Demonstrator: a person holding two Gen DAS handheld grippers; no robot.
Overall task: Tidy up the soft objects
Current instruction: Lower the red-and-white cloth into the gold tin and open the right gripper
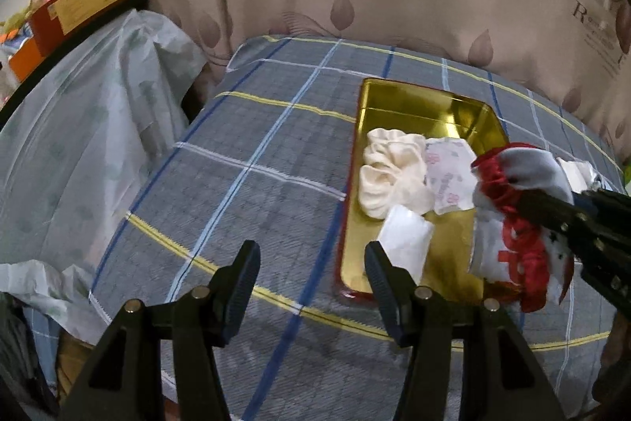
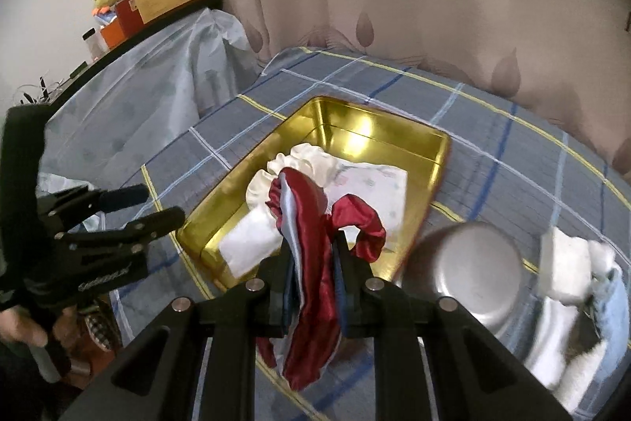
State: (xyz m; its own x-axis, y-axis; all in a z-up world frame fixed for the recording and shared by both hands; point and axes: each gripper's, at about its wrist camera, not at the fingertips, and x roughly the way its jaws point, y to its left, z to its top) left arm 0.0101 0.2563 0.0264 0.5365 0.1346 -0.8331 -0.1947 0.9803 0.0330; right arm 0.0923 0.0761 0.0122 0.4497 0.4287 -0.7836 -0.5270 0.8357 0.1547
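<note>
So, working from the left: my left gripper (image 1: 311,283) hangs over the checked cloth (image 1: 252,184) beside the near corner of the gold tin (image 1: 394,97), jaws about half open with nothing between them; in the right wrist view it shows up as the black tool at the left edge (image 2: 154,208), a hand (image 2: 15,326) below it. Next comes the tin itself, and it already has a fair share in it: a cream scrunchie (image 1: 394,176), a printed packet (image 1: 449,180) against it, and a folded white pad (image 1: 406,243) at the near end, while the far end is bare metal. Then my right gripper (image 2: 311,275), clamped tight on a red scrunchie (image 2: 315,318) bundled with some pale grey-blue cloth, which it holds over the near edge of the tin, not yet set down. Farther right, outside the tin, sit a round metal lid (image 2: 469,275) and a heap of white and light blue soft things (image 2: 572,287) on the cloth. By my reckoning I am somewhere past the middle: three items boxed, one in the air, and that heap on the right is left to do. Whether the lid belongs to the job I cannot tell.
</note>
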